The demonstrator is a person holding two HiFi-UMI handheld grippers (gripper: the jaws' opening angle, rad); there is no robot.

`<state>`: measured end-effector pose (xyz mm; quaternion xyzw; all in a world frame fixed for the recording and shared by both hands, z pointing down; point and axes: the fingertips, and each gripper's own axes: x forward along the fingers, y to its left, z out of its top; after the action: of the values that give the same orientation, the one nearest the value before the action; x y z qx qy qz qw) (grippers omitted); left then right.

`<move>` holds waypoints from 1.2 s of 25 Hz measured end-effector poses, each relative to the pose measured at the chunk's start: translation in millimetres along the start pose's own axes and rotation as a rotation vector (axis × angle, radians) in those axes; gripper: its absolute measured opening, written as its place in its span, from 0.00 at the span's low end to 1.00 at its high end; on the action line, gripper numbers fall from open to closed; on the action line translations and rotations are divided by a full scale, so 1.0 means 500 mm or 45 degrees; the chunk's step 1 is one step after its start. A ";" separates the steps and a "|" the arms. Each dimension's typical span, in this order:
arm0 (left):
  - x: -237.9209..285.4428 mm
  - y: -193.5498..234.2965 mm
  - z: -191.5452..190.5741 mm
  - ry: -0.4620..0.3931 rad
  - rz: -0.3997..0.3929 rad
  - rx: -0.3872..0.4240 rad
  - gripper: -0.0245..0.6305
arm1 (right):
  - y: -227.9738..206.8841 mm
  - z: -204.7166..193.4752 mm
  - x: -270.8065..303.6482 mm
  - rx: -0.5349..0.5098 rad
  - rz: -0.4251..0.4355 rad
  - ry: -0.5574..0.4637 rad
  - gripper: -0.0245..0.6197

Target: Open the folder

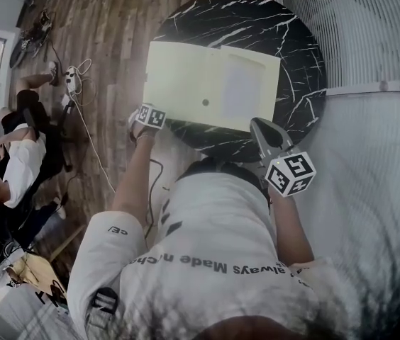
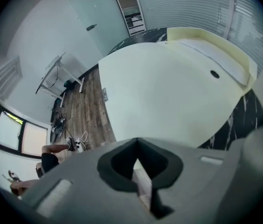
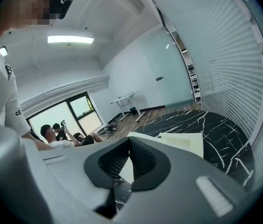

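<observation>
On the round black marble table (image 1: 299,55), pale folder (image 1: 200,83) flat and unopened, left hand-held gripper (image 2: 136,141) clenched on nothing at its near left corner, right hand-held gripper (image 3: 130,141) likewise clenched, empty, opening apparently not yet begun.

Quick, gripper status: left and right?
Left gripper: closed, holding nothing; the folder lies beyond its tips.
Right gripper: closed, holding nothing.

folder (image 1: 186,83): pale creamy yellow, plain
table (image 1: 299,55): black, white veins streaking across it
floor (image 1: 108,27): brown wood-plank pattern
shirt (image 1: 207,225): white, dark lettering
blinds (image 1: 370,27): pale grey, fine stripes
</observation>
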<state>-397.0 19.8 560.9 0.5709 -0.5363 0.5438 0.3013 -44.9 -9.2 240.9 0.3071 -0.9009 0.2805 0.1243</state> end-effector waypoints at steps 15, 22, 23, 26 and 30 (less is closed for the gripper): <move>-0.059 -0.003 -0.039 -0.014 -0.084 -0.247 0.04 | 0.002 0.063 -0.071 -0.155 -0.114 -0.060 0.04; -0.204 0.012 0.006 -0.240 -0.032 -0.364 0.04 | 0.011 0.081 -0.087 -0.238 -0.138 -0.071 0.04; -0.229 0.011 0.016 -0.280 -0.023 -0.370 0.04 | 0.013 0.083 -0.090 -0.253 -0.143 -0.072 0.04; -0.314 0.007 0.050 -0.408 -0.005 -0.387 0.04 | 0.018 0.091 -0.096 -0.283 -0.153 -0.075 0.04; -0.432 -0.007 0.103 -0.602 -0.016 -0.398 0.04 | 0.034 0.107 -0.104 -0.324 -0.166 -0.087 0.04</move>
<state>-342.5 34.3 346.2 0.6319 -0.6655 0.3043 0.2555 -17.9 -4.0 169.7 0.3559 -0.9110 0.1450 0.1495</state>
